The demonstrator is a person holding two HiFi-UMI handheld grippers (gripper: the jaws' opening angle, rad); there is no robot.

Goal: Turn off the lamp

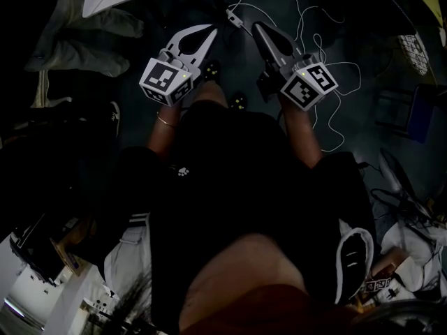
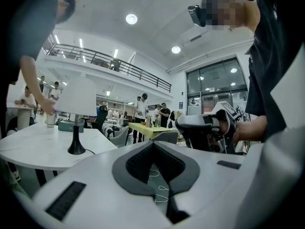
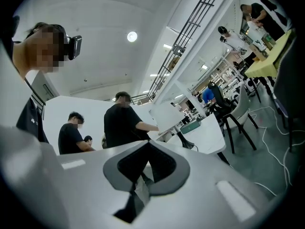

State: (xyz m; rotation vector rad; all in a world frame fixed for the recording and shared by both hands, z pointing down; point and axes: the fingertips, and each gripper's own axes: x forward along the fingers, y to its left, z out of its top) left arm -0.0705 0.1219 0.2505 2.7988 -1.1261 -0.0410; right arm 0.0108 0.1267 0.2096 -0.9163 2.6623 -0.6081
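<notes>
Your left tool (image 1: 208,32), right tool (image 1: 261,29): both closed, empty, over floor (image 1: 363,128). Lamp (image 2: 76,101) upright on tabletop (image 2: 33,144), far left.

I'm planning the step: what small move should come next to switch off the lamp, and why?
Probably swing the left claw leftward and forward toward the lamp on the white table. Both it and the right claw are shut, empty and well short of the lamp.

Head view: high, facing steeply down the person's torso (image 1: 230,187), floor (image 1: 377,68) at 12 o'clock; left gripper view: level, table lamp (image 2: 76,99) at 9 o'clock; right gripper view: rolled sideways, same table lamp (image 3: 166,113) at 1 o'clock.
</notes>
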